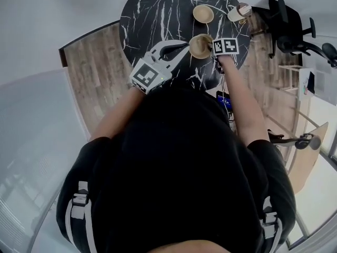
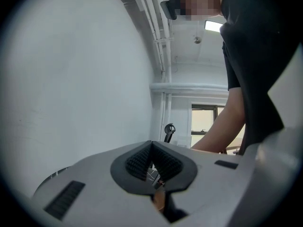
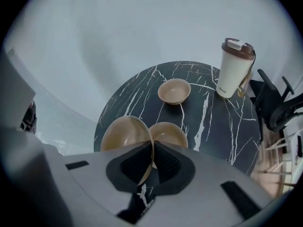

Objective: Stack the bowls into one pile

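In the right gripper view my right gripper point(image 3: 152, 143) is shut on the rim of a tan bowl point(image 3: 124, 137), which it holds tilted above the black marble table point(image 3: 213, 126). A second tan bowl point(image 3: 168, 134) sits on the table just behind the held one. A third bowl point(image 3: 174, 91) stands farther back. In the head view the right gripper point(image 1: 214, 49) is at the near bowl point(image 1: 200, 45), and the far bowl point(image 1: 203, 13) lies beyond. My left gripper point(image 1: 184, 47) hovers just left of the near bowl. Its jaws point(image 2: 151, 144) are shut with nothing between the pads.
A white tumbler with a brown lid point(image 3: 234, 69) stands at the table's back right. Black office chairs point(image 1: 292, 28) are to the right of the table. A pale wall fills the left gripper view, and wood flooring point(image 1: 97, 78) surrounds the table.
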The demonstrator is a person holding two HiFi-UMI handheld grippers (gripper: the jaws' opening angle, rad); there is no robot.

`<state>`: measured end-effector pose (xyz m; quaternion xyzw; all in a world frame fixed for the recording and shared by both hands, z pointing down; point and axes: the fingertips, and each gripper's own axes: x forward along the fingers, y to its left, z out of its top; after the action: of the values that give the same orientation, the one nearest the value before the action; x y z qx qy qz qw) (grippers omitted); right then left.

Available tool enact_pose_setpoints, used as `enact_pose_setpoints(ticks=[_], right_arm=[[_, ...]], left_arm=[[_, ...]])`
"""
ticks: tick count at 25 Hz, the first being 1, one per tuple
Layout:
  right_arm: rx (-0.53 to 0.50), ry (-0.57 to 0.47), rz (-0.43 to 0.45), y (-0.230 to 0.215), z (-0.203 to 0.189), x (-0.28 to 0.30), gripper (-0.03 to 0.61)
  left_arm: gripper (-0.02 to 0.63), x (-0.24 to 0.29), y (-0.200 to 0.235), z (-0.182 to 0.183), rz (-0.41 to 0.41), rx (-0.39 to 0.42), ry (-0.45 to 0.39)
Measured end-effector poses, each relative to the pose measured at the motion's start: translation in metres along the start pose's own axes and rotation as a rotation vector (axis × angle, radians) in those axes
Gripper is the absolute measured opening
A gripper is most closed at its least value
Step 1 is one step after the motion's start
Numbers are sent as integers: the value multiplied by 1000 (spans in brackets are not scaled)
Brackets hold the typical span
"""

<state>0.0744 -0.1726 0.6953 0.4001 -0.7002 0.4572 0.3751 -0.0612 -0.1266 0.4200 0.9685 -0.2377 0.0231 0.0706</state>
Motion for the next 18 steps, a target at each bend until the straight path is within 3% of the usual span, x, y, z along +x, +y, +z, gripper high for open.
enact_pose_setpoints(ticks=[18], right_arm=[[-19,66,50,-60,10,33,26]], left_arm=[[5,48,0,-8,163,2,53]])
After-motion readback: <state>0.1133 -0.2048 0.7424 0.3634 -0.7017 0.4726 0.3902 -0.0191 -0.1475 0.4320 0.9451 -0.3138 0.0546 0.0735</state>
